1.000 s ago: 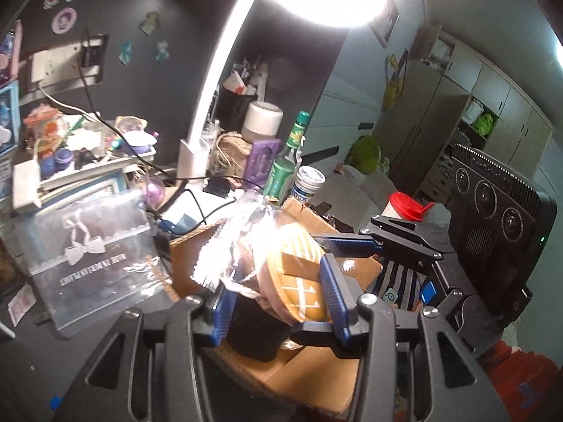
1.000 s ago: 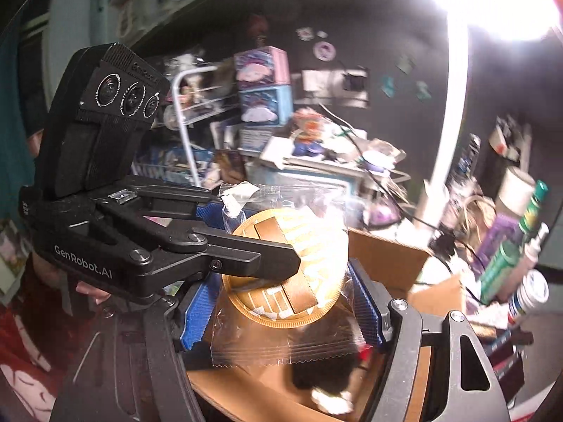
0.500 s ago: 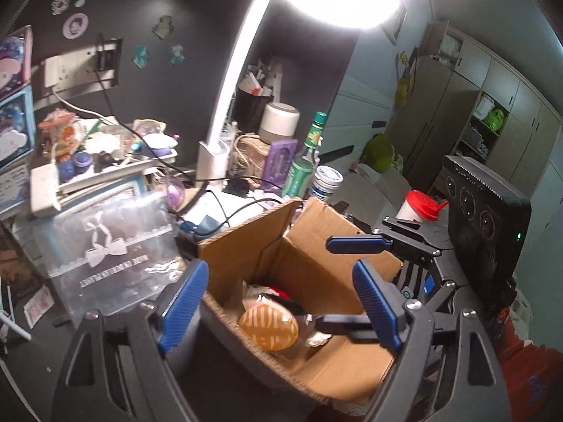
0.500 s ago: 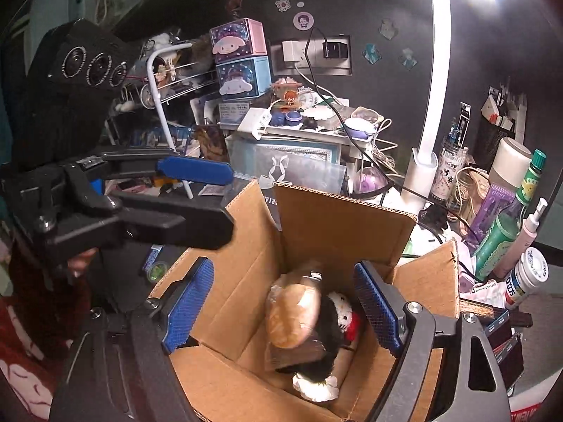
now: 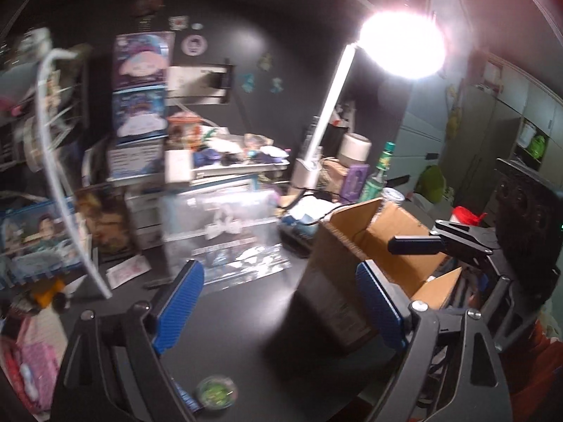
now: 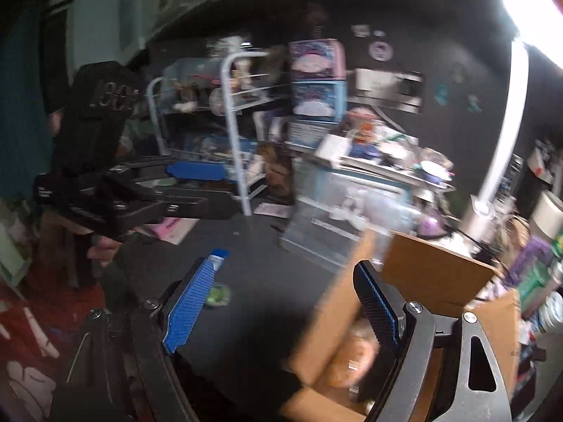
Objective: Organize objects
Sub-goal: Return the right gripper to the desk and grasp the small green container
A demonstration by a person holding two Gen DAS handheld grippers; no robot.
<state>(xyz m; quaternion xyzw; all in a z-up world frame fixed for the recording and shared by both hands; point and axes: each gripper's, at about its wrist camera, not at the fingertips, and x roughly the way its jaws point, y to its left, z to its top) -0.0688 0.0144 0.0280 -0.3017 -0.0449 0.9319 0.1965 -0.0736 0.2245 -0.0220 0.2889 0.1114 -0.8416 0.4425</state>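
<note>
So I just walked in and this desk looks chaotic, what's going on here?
A person is tidying the desk with two handheld grippers. Both the left gripper and the right gripper are open and empty, over the dark desk beside an open cardboard box. A small round green item lies on the desk.

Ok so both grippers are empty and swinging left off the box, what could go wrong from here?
1. The right gripper hangs open with one finger over the open brown cardboard box; a sideways sweep could snag a flap and tip the box.
2. Both views are motion-blurred, so reaching for the small round green-lidded container on the black tabletop could miss or knock it.
3. The open left gripper is near the white wire rack.
</note>
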